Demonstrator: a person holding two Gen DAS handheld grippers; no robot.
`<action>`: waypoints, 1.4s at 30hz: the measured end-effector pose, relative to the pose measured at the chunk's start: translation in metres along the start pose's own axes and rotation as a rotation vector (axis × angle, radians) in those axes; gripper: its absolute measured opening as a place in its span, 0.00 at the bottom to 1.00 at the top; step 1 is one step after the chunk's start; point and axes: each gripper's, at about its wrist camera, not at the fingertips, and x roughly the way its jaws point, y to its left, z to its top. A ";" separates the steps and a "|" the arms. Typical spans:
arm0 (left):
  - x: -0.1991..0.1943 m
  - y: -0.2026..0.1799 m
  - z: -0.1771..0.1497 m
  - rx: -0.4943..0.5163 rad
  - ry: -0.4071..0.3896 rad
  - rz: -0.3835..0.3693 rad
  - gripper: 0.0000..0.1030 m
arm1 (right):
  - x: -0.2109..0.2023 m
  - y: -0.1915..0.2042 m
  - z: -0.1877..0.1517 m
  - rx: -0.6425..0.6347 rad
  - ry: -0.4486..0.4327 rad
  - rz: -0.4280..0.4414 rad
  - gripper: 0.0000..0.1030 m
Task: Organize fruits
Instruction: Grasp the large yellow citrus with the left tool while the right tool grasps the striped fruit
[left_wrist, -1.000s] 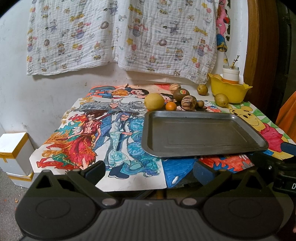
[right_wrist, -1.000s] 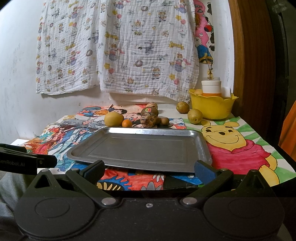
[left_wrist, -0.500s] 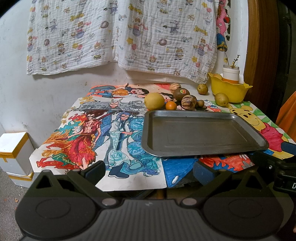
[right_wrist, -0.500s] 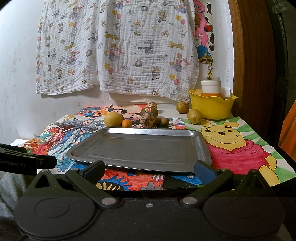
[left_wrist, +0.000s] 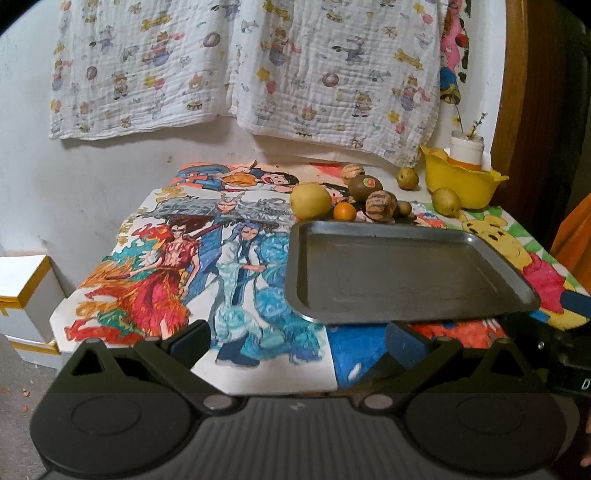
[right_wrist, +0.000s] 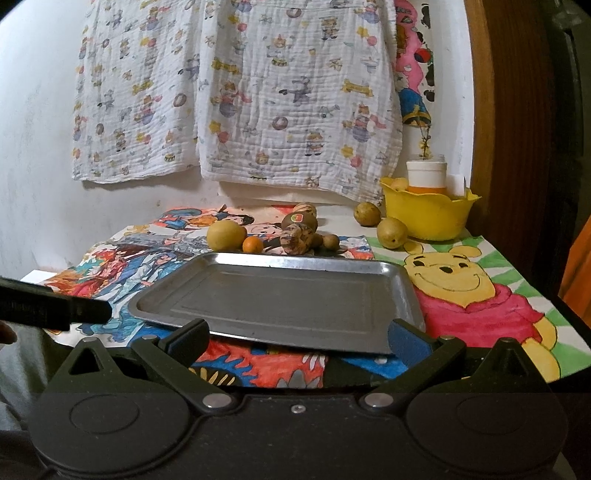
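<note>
Two grippers hang at the near edge of the table (left_wrist: 110, 295), both with jaws spread wide and nothing between them. From its own camera, the left gripper (left_wrist: 297, 341) sits before the painted figures on the paper cover, its right finger just below the near edge of the tray (left_wrist: 406, 280). The right gripper (right_wrist: 297, 338) faces the tray (right_wrist: 280, 295) head on, fingers framing its near rim, not touching that I can tell.

Nothing lies in the grey metal tray. Fruit sits in a cluster just behind its far rim: a big yellow fruit (left_wrist: 309, 200), a small orange (left_wrist: 344, 212), a striped brown one (left_wrist: 380, 206), a kiwi (left_wrist: 365, 186) with a sticker, and a few small brown ones beside them. Two more yellowish fruits (left_wrist: 446, 200) lie further right, near a yellow bowl (left_wrist: 461, 184) that holds a white jar (left_wrist: 466, 147) and another fruit.

A printed cloth (right_wrist: 236, 92) hangs on the wall behind
</note>
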 end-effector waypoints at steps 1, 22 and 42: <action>0.003 0.002 0.004 -0.002 0.001 -0.003 0.99 | 0.003 -0.001 0.003 -0.008 0.000 -0.004 1.00; 0.115 0.023 0.103 0.087 0.047 -0.105 0.99 | 0.124 -0.036 0.077 0.010 0.113 -0.003 1.00; 0.226 0.043 0.152 0.004 0.192 -0.247 0.87 | 0.236 -0.043 0.131 0.283 0.244 0.011 0.90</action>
